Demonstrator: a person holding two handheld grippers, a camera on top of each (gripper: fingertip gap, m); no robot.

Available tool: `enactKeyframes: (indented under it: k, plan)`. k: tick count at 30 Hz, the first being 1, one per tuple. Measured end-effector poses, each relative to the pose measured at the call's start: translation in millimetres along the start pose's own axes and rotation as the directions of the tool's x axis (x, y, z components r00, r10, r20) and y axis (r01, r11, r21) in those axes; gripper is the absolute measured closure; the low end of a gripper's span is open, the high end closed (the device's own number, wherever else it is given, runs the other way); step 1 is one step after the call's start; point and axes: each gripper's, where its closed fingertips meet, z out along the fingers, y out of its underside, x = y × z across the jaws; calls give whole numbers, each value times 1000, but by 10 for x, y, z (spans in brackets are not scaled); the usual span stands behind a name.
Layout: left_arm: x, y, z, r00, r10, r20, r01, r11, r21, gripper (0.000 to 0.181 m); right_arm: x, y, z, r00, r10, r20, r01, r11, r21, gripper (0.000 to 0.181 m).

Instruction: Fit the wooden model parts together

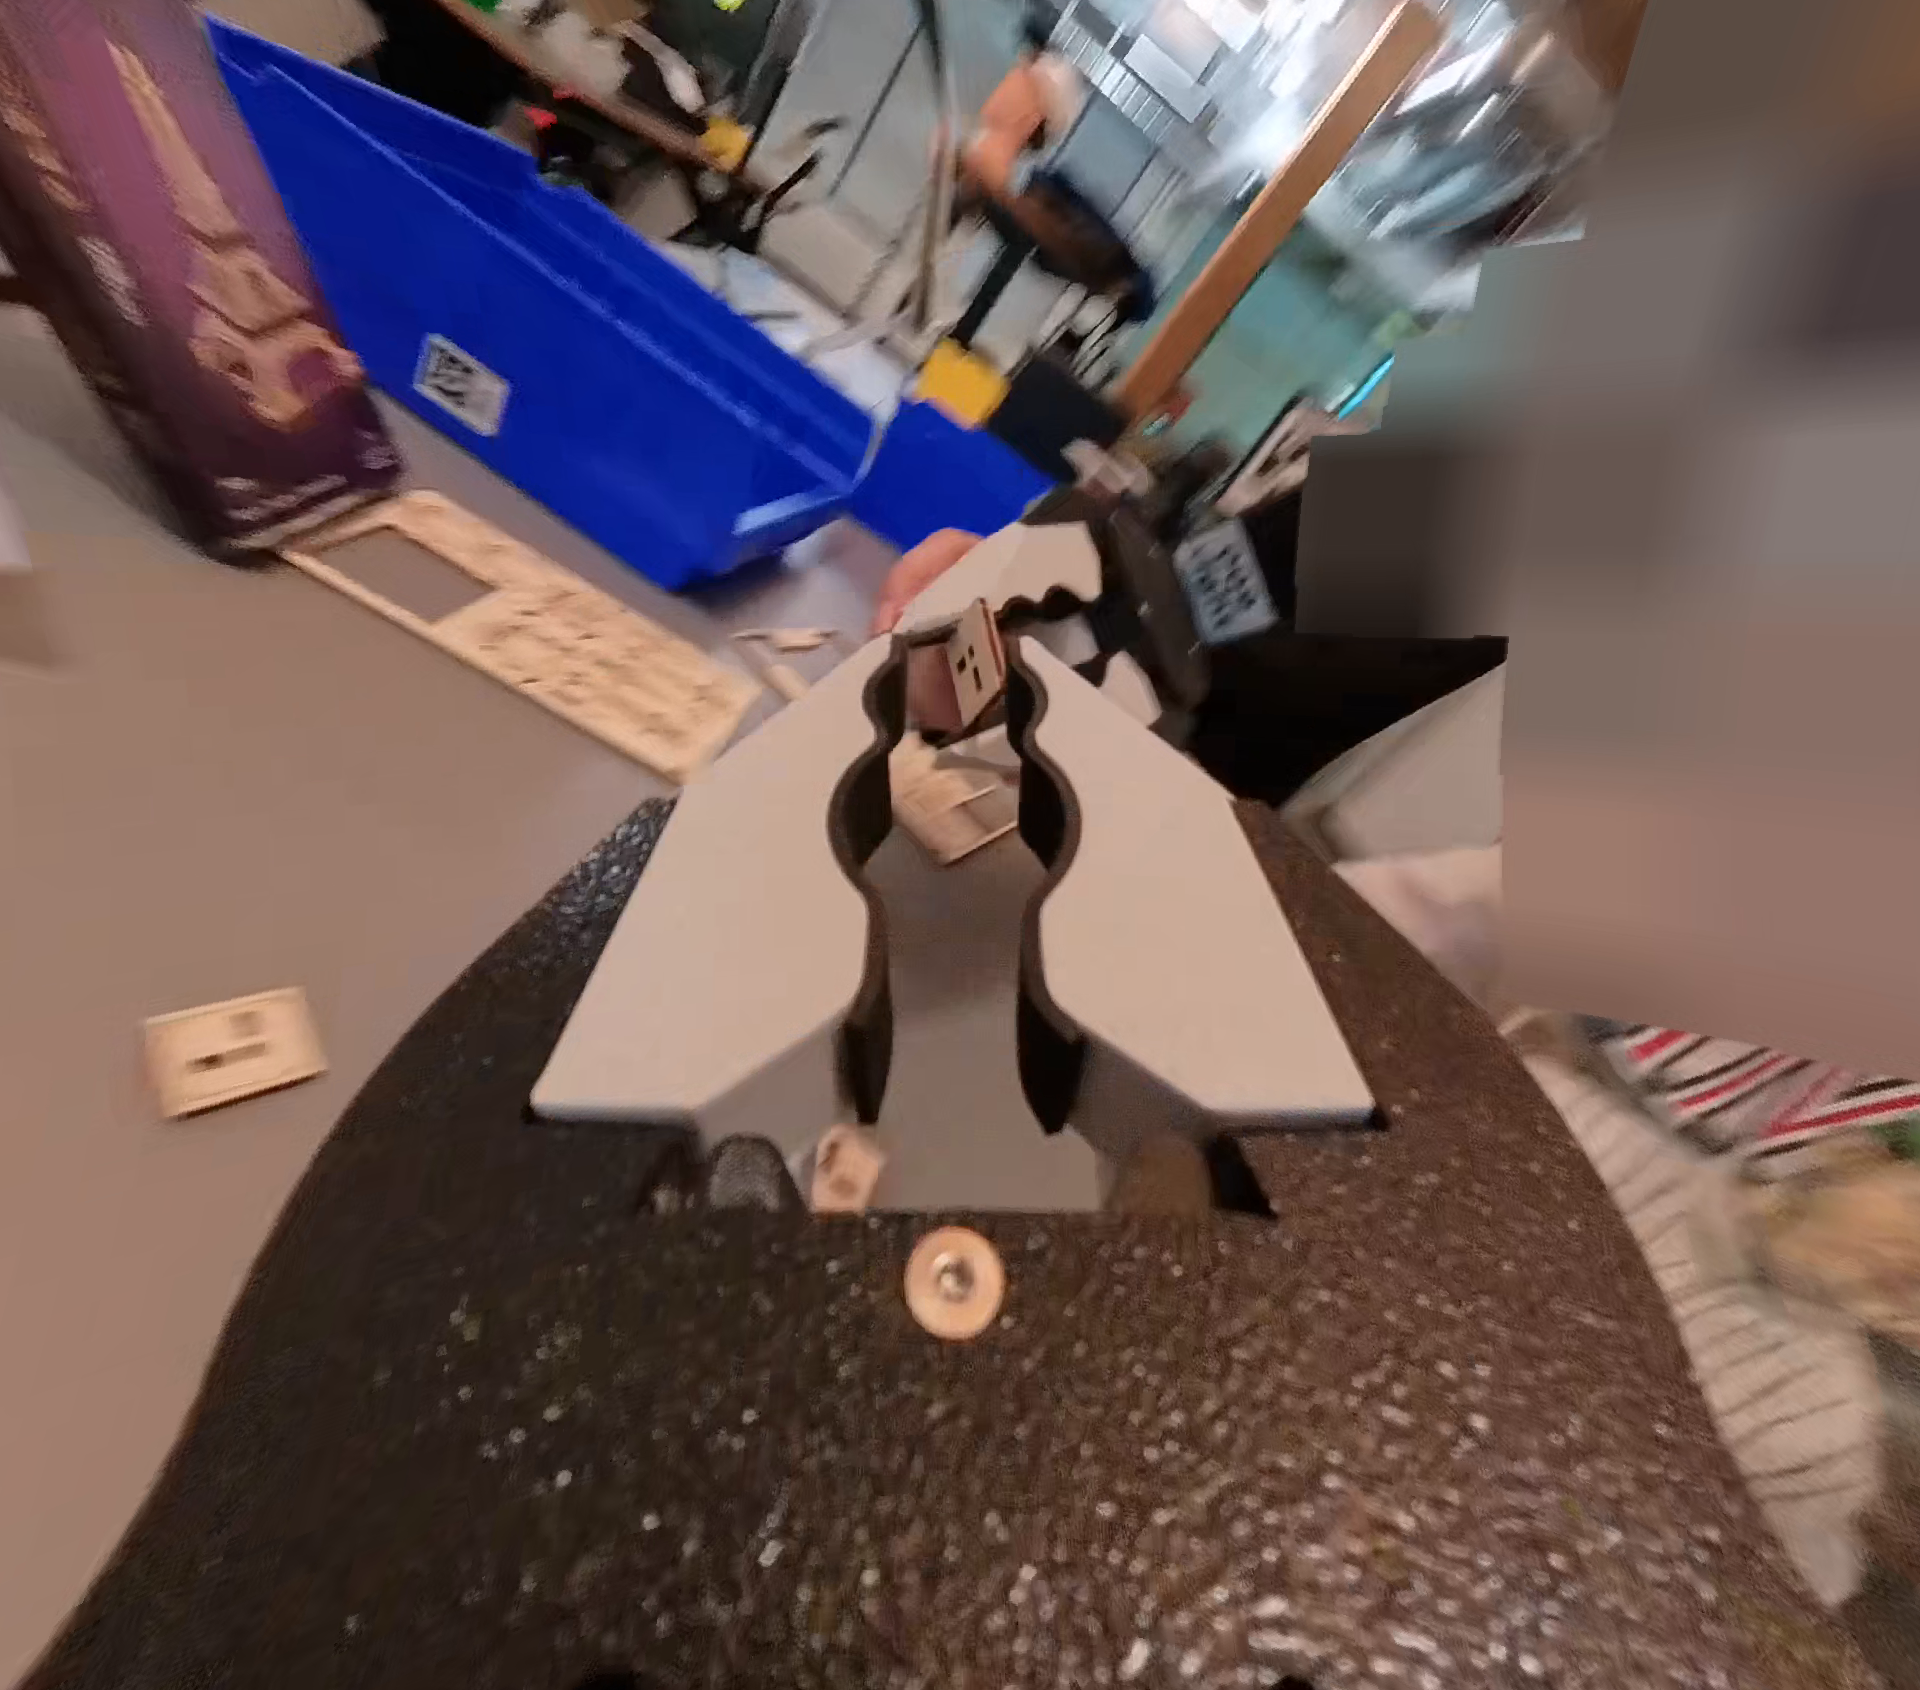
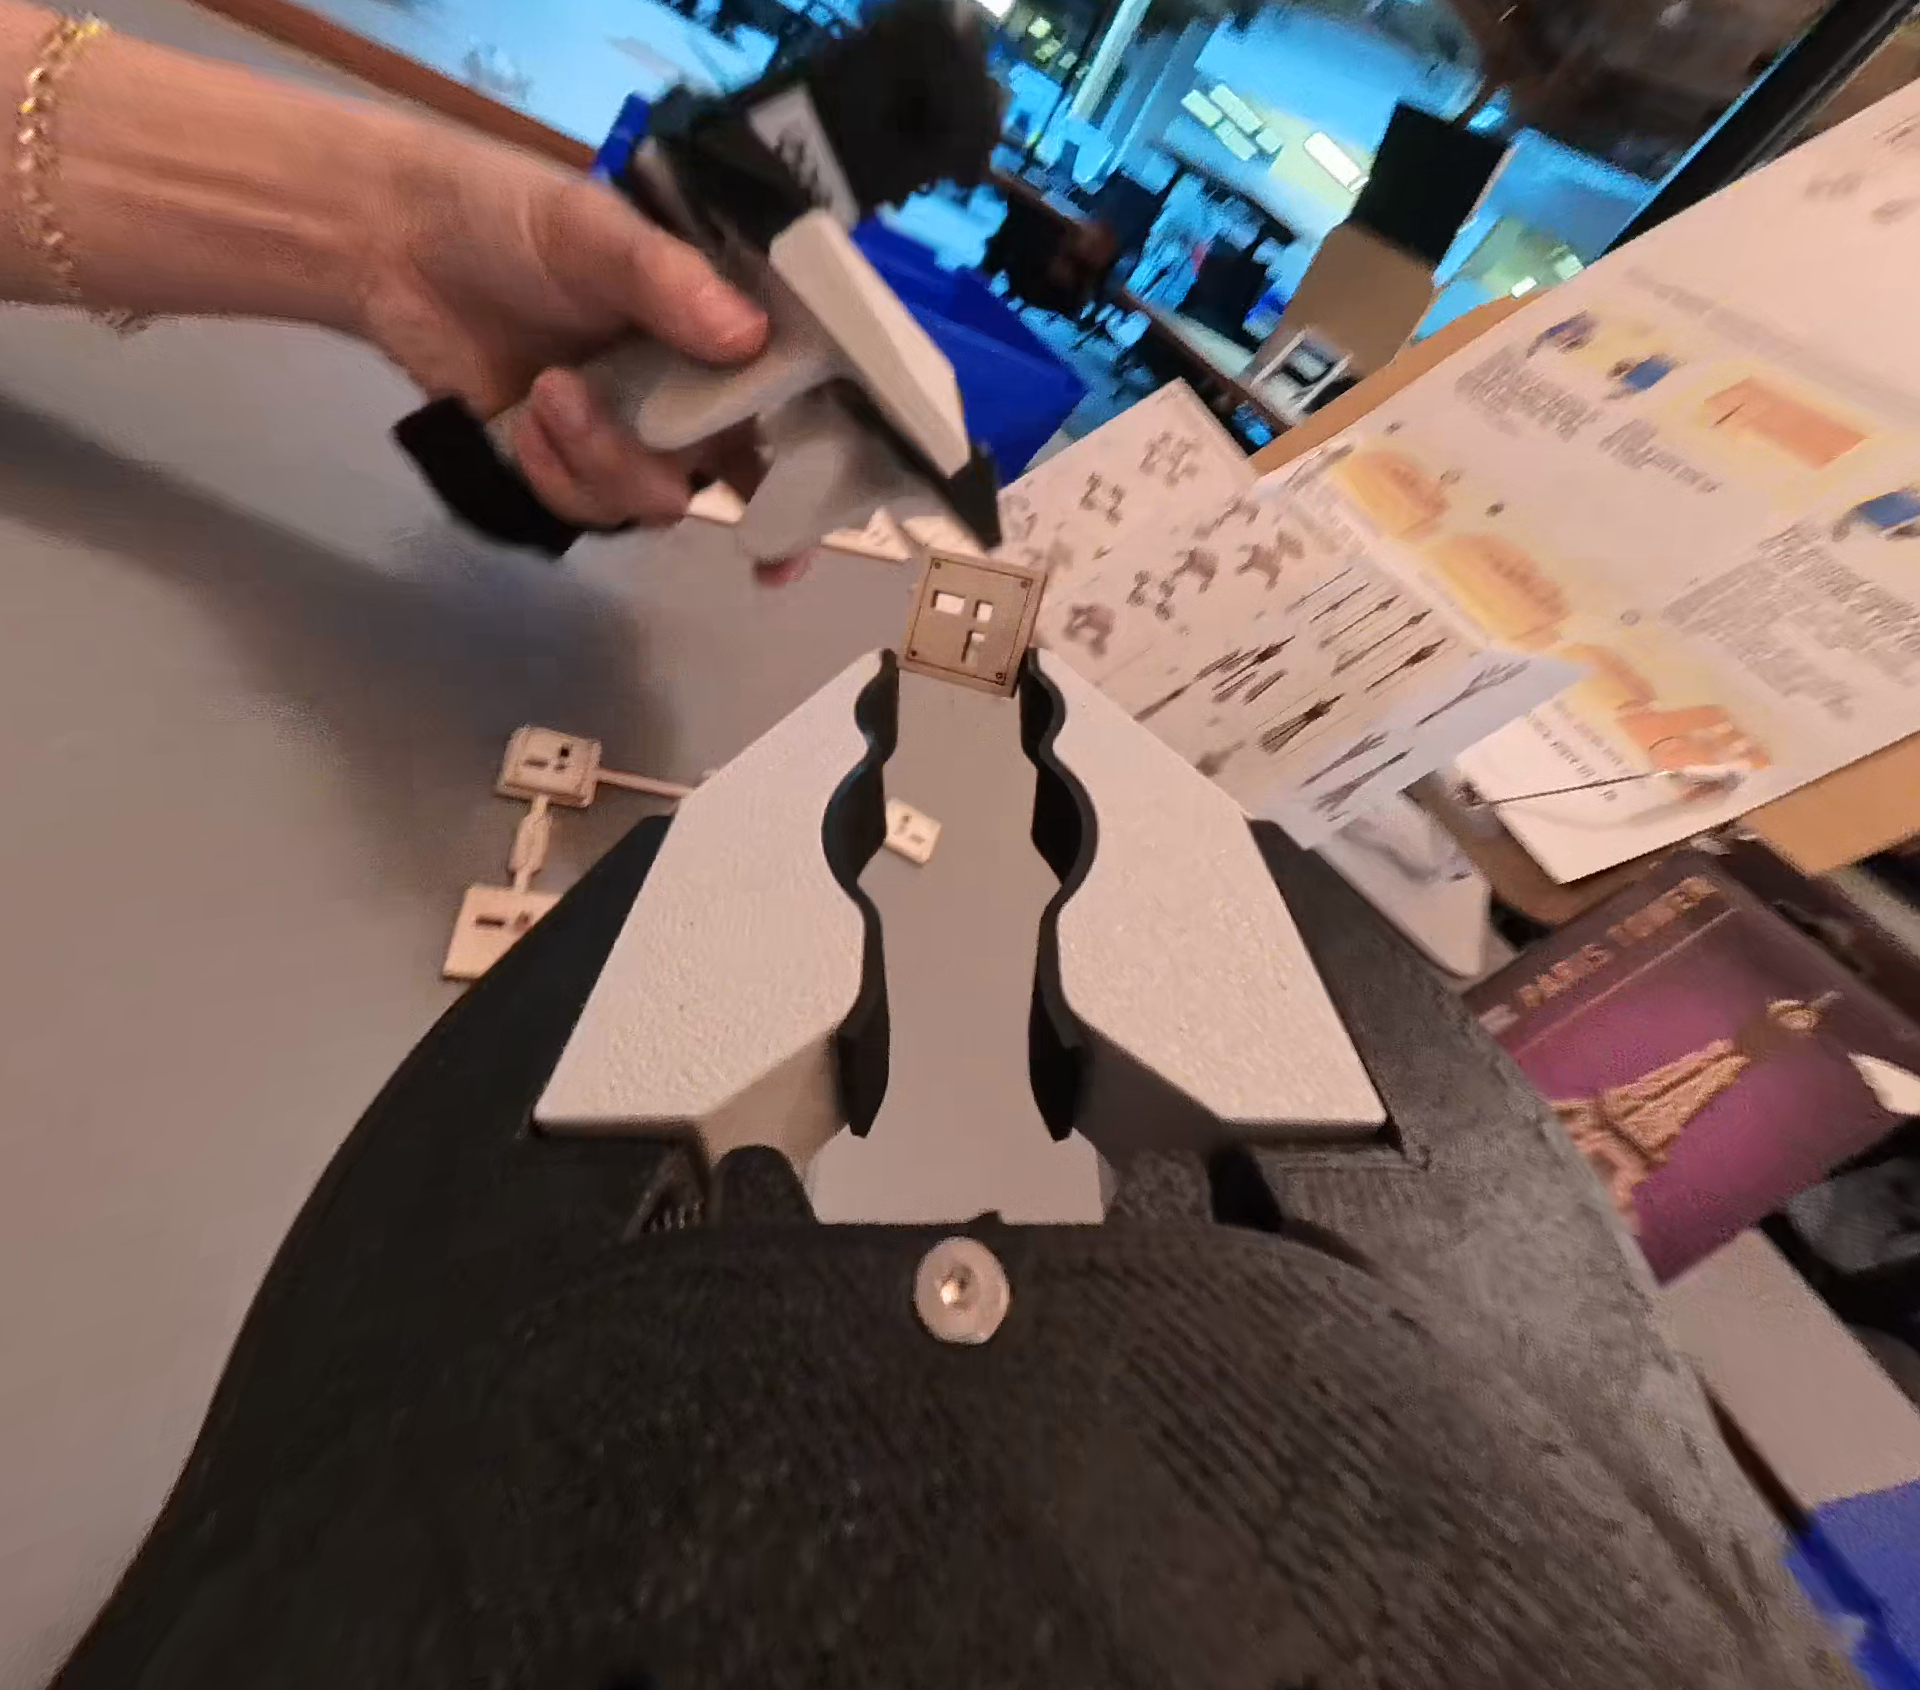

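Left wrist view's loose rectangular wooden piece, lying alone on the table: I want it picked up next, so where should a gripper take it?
Probably by its two long edges, near the middle, coming straight down from above. The wooden piece lies flat on the grey table, so only its thin edges are open to pinch.

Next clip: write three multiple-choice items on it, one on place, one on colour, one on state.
1. The blue bin stands: A on the model box; B beside the model box; C inside it.
2. The model box is mainly: A green; B red; C purple.
3. The right hand-held gripper is: A shut on the square wooden plate; B open and empty; C holding paper.
Answers: B, the bin rests on the table next to the box; C, the box's faces are purple; A, the plate sits pinched at the fingertips.
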Motion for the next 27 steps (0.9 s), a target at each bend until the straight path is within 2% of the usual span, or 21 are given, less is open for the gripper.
enactKeyframes:
  k: [1, 4, 6, 8, 12, 14, 17, 19, 21, 27]
  plan:
    - [-20, 36, -8, 995, 81, 57, -77, 995, -59, 166, -41, 61, 13, 999, 22, 34, -21, 999, -28, 159]
    - [-108, 206, -20, 947, 270, 176, -215, 936, -278, 165, -188, 226, 39, 989, 64, 136, -49, 992, -113, 159]
    - [-141, 345, -20, 916, 357, 184, -260, 876, -406, 165, -251, 321, 48, 982, 76, 173, -48, 986, -162, 159]
    - [-179, 428, 10, 897, 406, 175, -288, 837, -466, 166, -284, 403, 56, 979, 76, 187, -37, 979, -202, 160]
    - [-323, 531, 65, 902, 401, 158, -274, 817, -508, 168, -334, 561, 85, 978, 71, 199, -16, 964, -264, 159]
    - [-454, 529, 55, 877, 453, 162, -315, 795, -519, 171, -290, 682, 89, 984, 54, 167, 2, 948, -319, 159]
    - [-691, 471, -17, 773, 597, 213, -422, 736, -530, 172, -225, 799, 85, 990, 72, 120, -22, 927, -374, 159]
    - [-743, 475, -66, 704, 677, 216, -501, 688, -525, 173, -237, 844, 83, 984, 133, 119, -76, 915, -397, 159]
    - [-729, 466, -85, 654, 721, 229, -571, 669, -475, 174, -271, 849, 78, 973, 184, 136, -117, 911, -395, 159]
    - [-611, 581, -29, 661, 736, 146, -612, 641, -463, 171, -316, 776, 39, 932, 309, 187, -231, 908, -349, 160]
